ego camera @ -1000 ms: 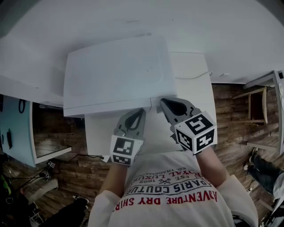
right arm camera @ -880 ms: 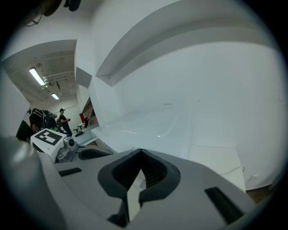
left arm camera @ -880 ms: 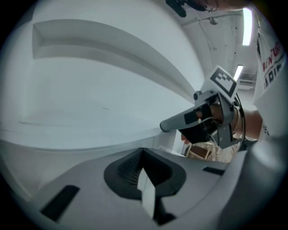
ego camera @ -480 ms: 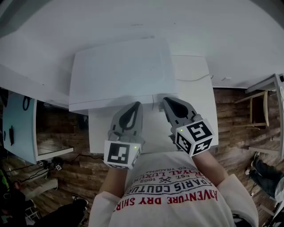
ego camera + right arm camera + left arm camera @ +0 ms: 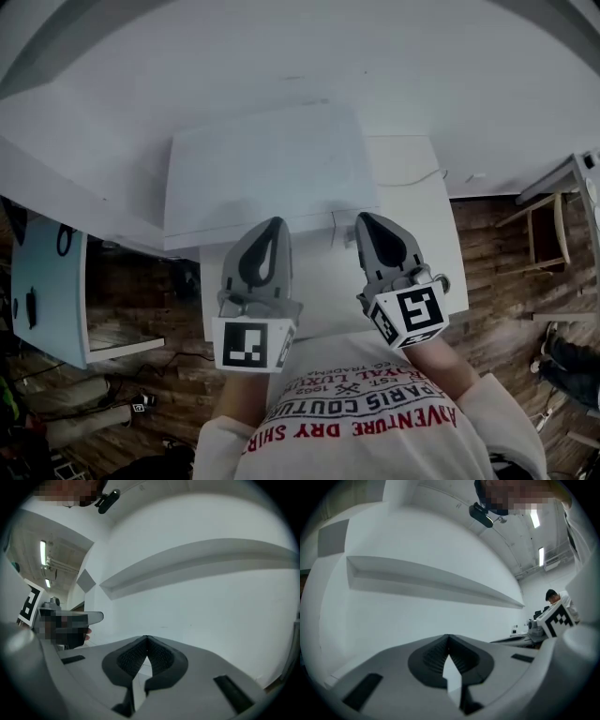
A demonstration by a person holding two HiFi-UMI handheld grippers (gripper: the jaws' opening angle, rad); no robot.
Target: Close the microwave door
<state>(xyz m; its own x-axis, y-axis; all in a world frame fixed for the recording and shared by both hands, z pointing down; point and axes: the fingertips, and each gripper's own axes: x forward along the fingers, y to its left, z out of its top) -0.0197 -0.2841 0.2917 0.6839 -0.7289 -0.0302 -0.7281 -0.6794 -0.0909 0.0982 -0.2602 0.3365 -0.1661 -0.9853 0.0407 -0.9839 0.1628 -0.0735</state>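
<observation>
- The microwave point(image 5: 267, 173) sits on the white bench point(image 5: 417, 211), right in front of the person, seen from above.
- No door leaf sticks out past its front edge. The door itself faces away from the head camera, so I judge it shut, and the task looks finished or nearly so.
- The left hand-held gripper point(image 5: 271, 223) is clenched on nothing, tips together, just short of that front edge.
- The right hand-held gripper point(image 5: 367, 217) is likewise clenched and empty, beside it.
- Neither touches the microwave. What is left, at most, is a check that the latch caught.
</observation>
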